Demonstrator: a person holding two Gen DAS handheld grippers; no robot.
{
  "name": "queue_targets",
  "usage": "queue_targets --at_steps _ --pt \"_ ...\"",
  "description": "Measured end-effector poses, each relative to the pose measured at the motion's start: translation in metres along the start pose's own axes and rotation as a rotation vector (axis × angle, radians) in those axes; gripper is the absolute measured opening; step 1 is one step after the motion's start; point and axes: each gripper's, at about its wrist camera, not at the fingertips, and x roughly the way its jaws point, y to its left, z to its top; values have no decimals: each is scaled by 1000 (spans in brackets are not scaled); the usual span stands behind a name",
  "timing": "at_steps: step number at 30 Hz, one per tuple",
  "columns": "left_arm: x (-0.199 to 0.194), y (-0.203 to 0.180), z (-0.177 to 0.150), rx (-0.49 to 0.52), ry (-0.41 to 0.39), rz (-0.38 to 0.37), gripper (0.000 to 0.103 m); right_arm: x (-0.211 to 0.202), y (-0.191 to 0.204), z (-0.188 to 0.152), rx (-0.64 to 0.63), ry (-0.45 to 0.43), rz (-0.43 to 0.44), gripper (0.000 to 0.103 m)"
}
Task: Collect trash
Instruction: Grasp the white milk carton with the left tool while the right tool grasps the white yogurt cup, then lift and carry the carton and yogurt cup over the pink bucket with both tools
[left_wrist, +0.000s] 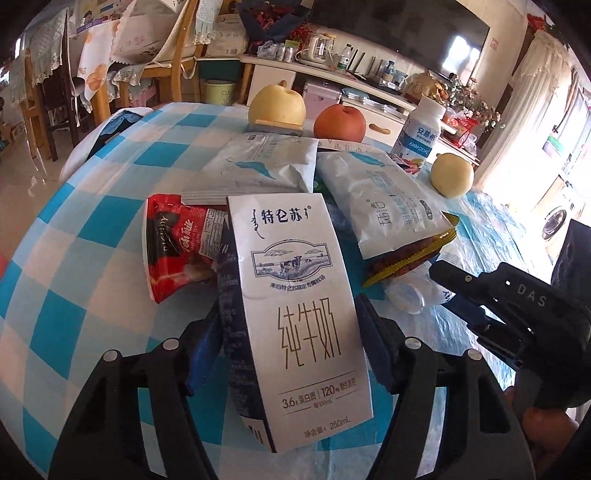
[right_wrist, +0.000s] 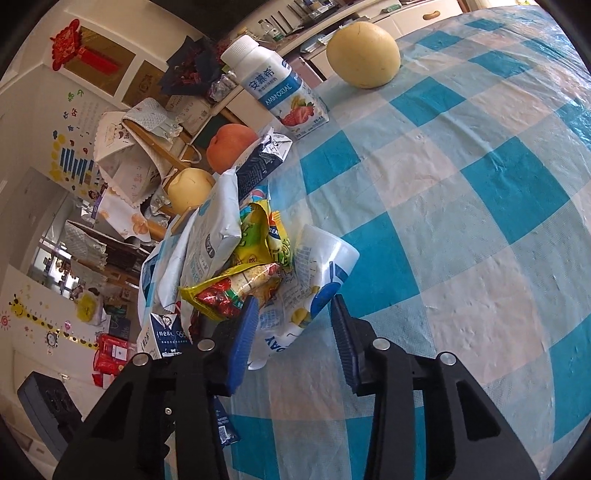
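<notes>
**Desk:** White carton, which grip has it?

**Me:** My left gripper (left_wrist: 291, 332) pinches the milk carton (left_wrist: 299, 314) on its two sides; its long axis runs toward twelve o'clock, over the checked tablecloth (left_wrist: 92, 229).

**Desk:** And your right?

**Me:** My right gripper (right_wrist: 295, 325), angled down, straddles a clear plastic wrapper (right_wrist: 314, 280) at twelve o'clock; whether its pads press, I cannot tell.

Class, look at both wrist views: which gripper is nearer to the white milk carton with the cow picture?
Left. The left gripper has its fingers either side of the milk carton. The right gripper is off to the carton's right, at the clear plastic wrapper.
</notes>
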Motion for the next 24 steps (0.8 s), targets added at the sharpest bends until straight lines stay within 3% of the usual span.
queue_targets --at_steps 8,15,19,24 --pt "-7 7 -2 -5 -3 -55 65 2 1 2 -9 -16 -5 42" --pt "-19 15 -1 -15 -27 -100 65 3 0 1 8 -19 -13 25" --pt "-28 23 0 -36 -39 -138 65 -2 -1 -1 11 -30 -6 22" --pt "-50 30 2 -21 -117 -167 65 -15 -1 -9 4 -54 15 15"
